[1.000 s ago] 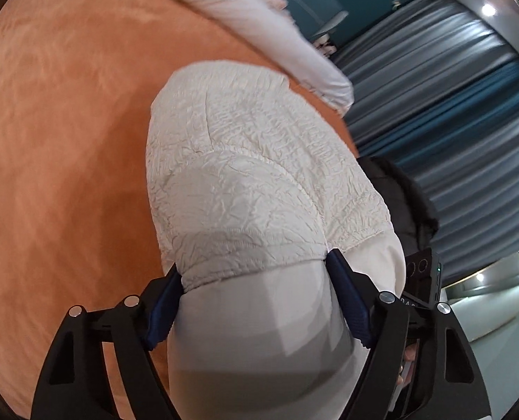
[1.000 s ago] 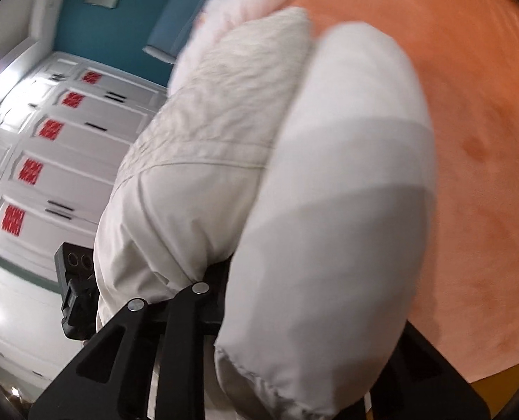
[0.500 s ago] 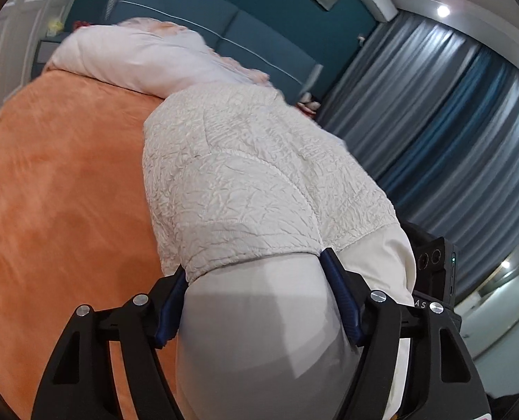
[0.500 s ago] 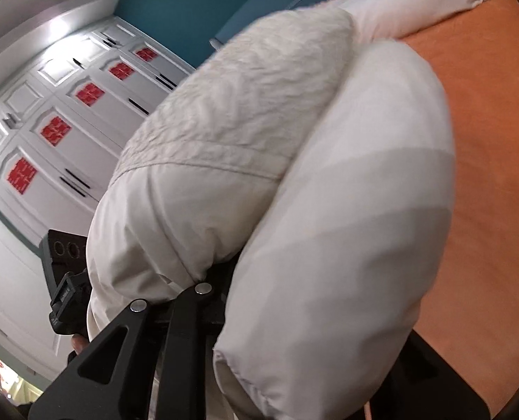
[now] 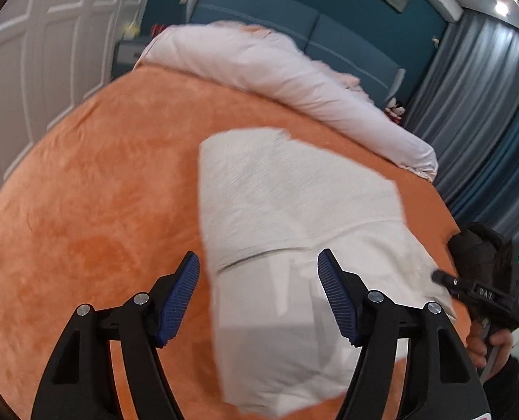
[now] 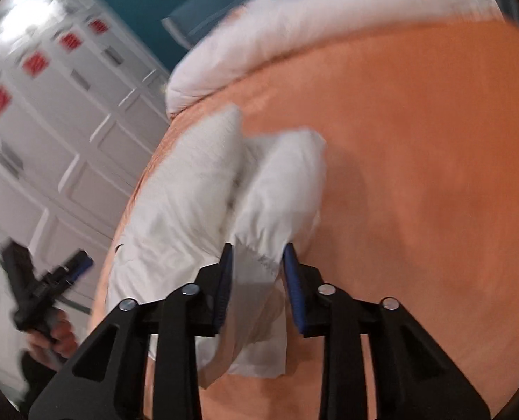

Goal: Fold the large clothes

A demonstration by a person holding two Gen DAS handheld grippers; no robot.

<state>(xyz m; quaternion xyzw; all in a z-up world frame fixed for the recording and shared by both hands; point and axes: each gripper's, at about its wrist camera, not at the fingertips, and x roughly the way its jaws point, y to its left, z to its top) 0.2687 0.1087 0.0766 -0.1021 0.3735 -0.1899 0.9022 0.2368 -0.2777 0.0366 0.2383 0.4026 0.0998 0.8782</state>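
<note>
A white padded jacket (image 5: 294, 210), folded into a bundle, lies on the orange bedspread (image 5: 102, 192). My left gripper (image 5: 257, 280) hovers open over its near end. One blue pad (image 5: 180, 297) is off the jacket's left edge, the other above the fabric, neither pressing. In the right wrist view the jacket (image 6: 189, 189) shows as two puffy folds. My right gripper (image 6: 259, 273) still has the near fold's gathered edge between its pads, and its jaws are opening.
A rolled white duvet (image 5: 277, 70) lies across the head of the bed before a blue headboard (image 5: 259, 10). White wardrobe doors (image 6: 49, 122) stand on one side, grey-blue curtains (image 5: 486, 105) on the other. A person's hand (image 5: 486, 346) holds the other gripper at the bed's edge.
The jacket, held up close between both grippers before, now lies on the bed. My left gripper has let go and drawn back. The right jaws have widened around the fold.
</note>
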